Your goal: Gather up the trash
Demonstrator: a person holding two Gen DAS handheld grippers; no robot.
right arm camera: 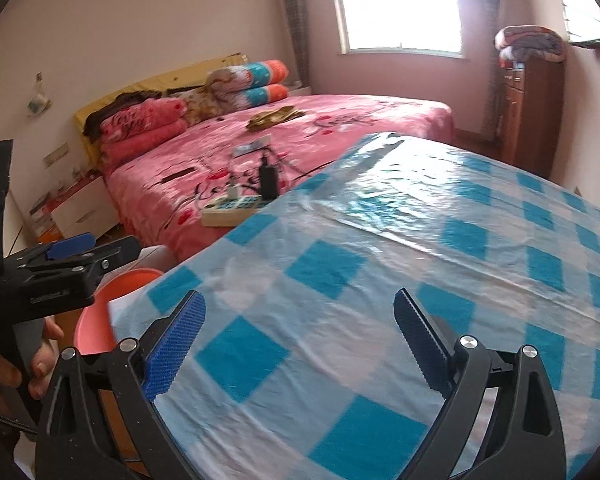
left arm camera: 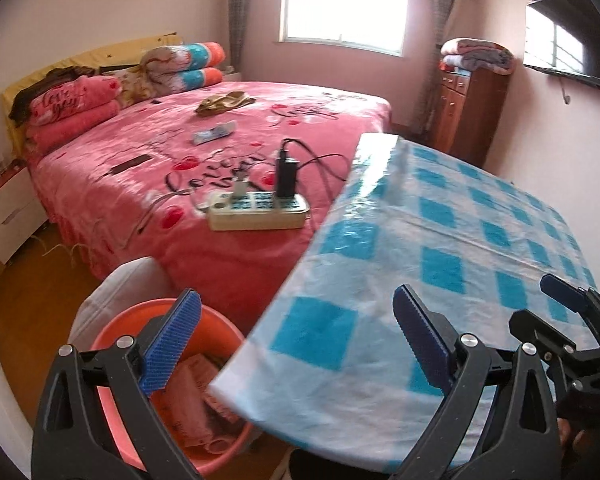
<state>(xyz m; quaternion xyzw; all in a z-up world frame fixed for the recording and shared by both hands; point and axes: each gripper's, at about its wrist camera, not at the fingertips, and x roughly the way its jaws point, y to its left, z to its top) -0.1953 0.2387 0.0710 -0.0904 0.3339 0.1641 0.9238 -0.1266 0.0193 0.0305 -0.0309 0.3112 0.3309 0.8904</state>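
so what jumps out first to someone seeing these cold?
The pink bed fills the middle of the room under a bright window, with a power strip lying on its near edge. In front, a table in a blue-and-white checked cloth takes up the right side. An orange bucket holding trash sits on the floor at the table's left edge.

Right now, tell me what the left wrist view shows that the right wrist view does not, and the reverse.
Only the left wrist view looks into the orange bucket and shows crumpled trash inside it, plus the wall-mounted TV.

Only the right wrist view shows the hand gripping the left gripper's handle; there the bucket shows only its rim.

Both show the table with its blue-checked cloth, the pink bed with a power strip on it, the window, and both grippers open and empty: left gripper, right gripper.
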